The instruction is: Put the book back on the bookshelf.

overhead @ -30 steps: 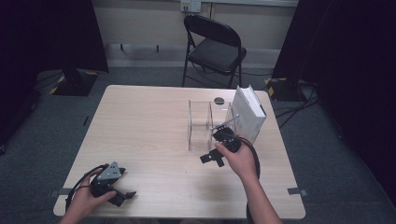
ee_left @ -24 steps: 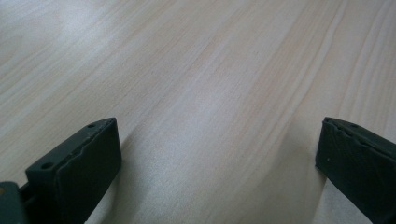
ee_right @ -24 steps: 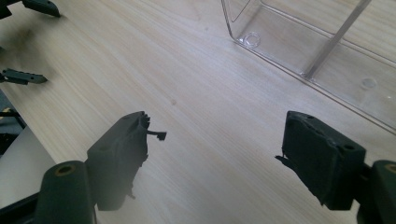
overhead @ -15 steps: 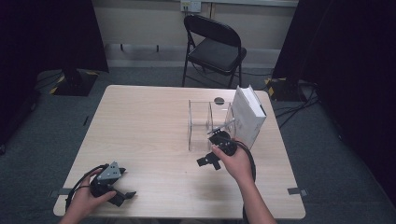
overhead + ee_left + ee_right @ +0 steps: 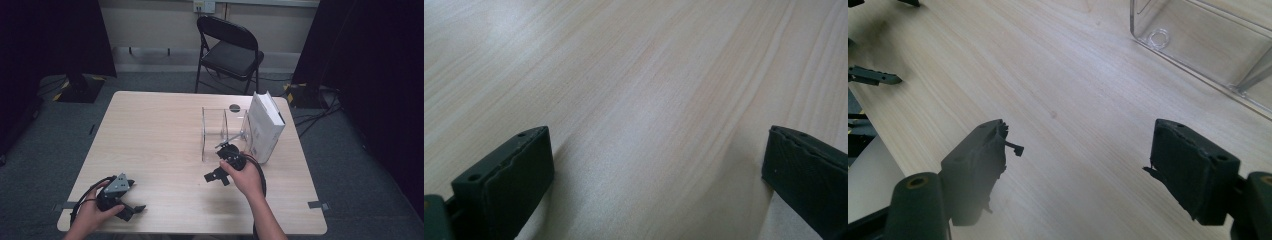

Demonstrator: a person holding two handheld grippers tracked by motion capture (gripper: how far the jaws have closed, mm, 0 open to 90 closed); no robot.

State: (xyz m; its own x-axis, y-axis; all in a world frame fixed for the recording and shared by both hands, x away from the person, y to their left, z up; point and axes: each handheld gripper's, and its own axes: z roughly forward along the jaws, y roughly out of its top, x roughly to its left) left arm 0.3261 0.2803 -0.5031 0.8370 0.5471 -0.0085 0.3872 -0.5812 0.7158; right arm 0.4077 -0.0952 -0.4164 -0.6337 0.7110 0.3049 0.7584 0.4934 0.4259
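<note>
step: approach | right gripper [image 5: 216,162] jaws wide, empty | clear acrylic stand [image 5: 223,131] just beyond its jaws, white book [image 5: 265,127] beside | left gripper [image 5: 131,209] jaws wide, on surface [image 5: 150,135] | next: likely reach for stand

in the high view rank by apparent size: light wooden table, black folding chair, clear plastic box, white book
1. Light wooden table.
2. Black folding chair, though it stands farther from the camera.
3. Clear plastic box and upright white book look about alike; the box's see-through walls make ranking them unsure.
</note>
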